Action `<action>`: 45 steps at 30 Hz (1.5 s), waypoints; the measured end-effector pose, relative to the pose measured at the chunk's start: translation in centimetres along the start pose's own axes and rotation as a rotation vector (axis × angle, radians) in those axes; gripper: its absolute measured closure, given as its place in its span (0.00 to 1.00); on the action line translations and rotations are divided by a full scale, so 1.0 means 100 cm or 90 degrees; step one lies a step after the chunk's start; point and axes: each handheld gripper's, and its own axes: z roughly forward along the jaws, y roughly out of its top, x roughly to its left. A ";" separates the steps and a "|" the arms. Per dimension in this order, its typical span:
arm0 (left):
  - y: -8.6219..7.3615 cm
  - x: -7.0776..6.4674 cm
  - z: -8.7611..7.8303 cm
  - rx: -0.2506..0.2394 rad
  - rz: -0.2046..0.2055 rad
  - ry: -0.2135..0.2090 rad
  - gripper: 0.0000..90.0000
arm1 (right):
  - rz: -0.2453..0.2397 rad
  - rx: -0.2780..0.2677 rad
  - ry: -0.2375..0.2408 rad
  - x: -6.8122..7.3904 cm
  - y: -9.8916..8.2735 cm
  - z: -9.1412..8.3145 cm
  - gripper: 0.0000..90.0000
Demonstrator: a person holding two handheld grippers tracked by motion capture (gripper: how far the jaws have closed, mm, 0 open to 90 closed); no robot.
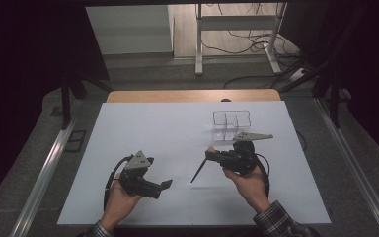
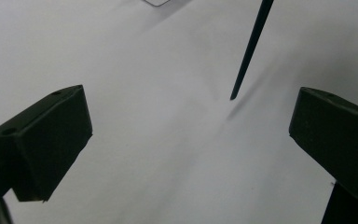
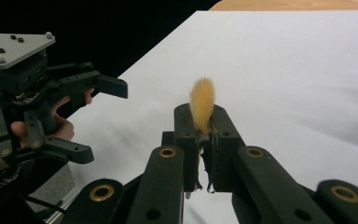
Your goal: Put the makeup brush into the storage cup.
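Right gripper fingers clamp a brush, handle angled down-left over the bench; left gripper fingers spread wide, pointing right.

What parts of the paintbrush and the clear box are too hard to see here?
- Paintbrush: its ferrule is hidden between the right gripper's jaws in the right gripper view.
- Paintbrush handle: cut off by the top edge, left gripper view.
- Clear box: contents too small, high view.

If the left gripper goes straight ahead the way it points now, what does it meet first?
Probably the dark handle of the brush, which the right gripper holds slanted down to the white table. It lies ahead of the open left gripper, slightly off centre, so depth is uncertain.
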 end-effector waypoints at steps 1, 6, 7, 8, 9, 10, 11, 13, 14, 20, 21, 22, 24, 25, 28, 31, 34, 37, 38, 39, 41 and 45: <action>-0.001 0.001 -0.001 0.002 0.000 0.002 0.00 | -0.001 -0.002 -0.004 0.000 0.000 -0.001 0.94; -0.007 0.003 -0.005 0.008 -0.001 0.016 0.00 | -0.002 -0.009 -0.016 -0.005 0.001 -0.007 0.94; -0.009 0.004 -0.005 0.007 -0.003 0.018 0.00 | -0.002 -0.009 -0.016 -0.005 0.001 -0.007 0.94; -0.010 0.005 -0.006 0.008 -0.005 0.018 0.00 | -0.002 -0.010 -0.018 -0.006 0.001 -0.008 0.94; -0.011 0.005 -0.007 0.007 -0.008 0.018 0.00 | -0.002 -0.011 -0.019 -0.007 0.002 -0.009 0.94; -0.012 0.006 -0.009 0.007 -0.008 0.021 0.00 | -0.001 -0.013 -0.020 -0.008 0.002 -0.009 0.94; -0.014 0.007 -0.010 0.006 -0.010 0.023 0.00 | -0.001 -0.014 -0.022 -0.009 0.002 -0.011 0.94; -0.016 0.008 -0.012 0.006 -0.013 0.027 0.00 | 0.000 -0.015 -0.022 -0.009 0.002 -0.011 0.94; -0.018 0.009 -0.013 0.007 -0.014 0.029 0.00 | 0.000 -0.016 -0.023 -0.010 0.002 -0.012 0.94; -0.026 0.013 -0.021 0.010 -0.021 0.044 0.00 | 0.000 -0.021 -0.029 -0.012 0.003 -0.015 0.94; -0.027 0.014 -0.022 0.011 -0.023 0.045 0.00 | 0.001 -0.023 -0.031 -0.013 0.004 -0.017 0.94; -0.028 0.014 -0.023 0.010 -0.025 0.046 0.00 | 0.001 -0.023 -0.031 -0.013 0.004 -0.017 0.94; -0.031 0.015 -0.025 0.011 -0.025 0.051 0.00 | 0.004 -0.027 -0.034 -0.014 0.004 -0.019 0.94; -0.031 0.015 -0.026 0.011 -0.028 0.052 0.00 | 0.004 -0.027 -0.036 -0.015 0.004 -0.019 0.94; -0.035 0.017 -0.030 0.013 -0.029 0.059 0.00 | 0.005 -0.030 -0.040 -0.016 0.005 -0.022 0.94; -0.038 0.019 -0.033 0.014 -0.034 0.066 0.00 | 0.006 -0.034 -0.046 -0.018 0.006 -0.025 0.94; -0.042 0.021 -0.037 0.015 -0.037 0.072 0.00 | 0.002 -0.037 -0.054 -0.020 0.006 -0.028 0.94; -0.046 0.024 -0.040 0.016 -0.042 0.079 0.00 | 0.003 -0.041 -0.062 -0.023 0.007 -0.031 0.94; -0.047 0.024 -0.041 0.015 -0.044 0.081 0.00 | 0.003 -0.042 -0.065 -0.024 0.007 -0.032 0.94; -0.048 0.025 -0.042 0.014 -0.046 0.082 0.00 | 0.003 -0.042 -0.068 -0.024 0.007 -0.034 0.94; -0.050 0.026 -0.044 0.013 -0.050 0.085 0.00 | 0.004 -0.045 -0.073 -0.026 0.008 -0.036 0.94; -0.055 0.029 -0.049 0.010 -0.061 0.092 0.00 | 0.002 -0.048 -0.087 -0.030 0.008 -0.040 0.94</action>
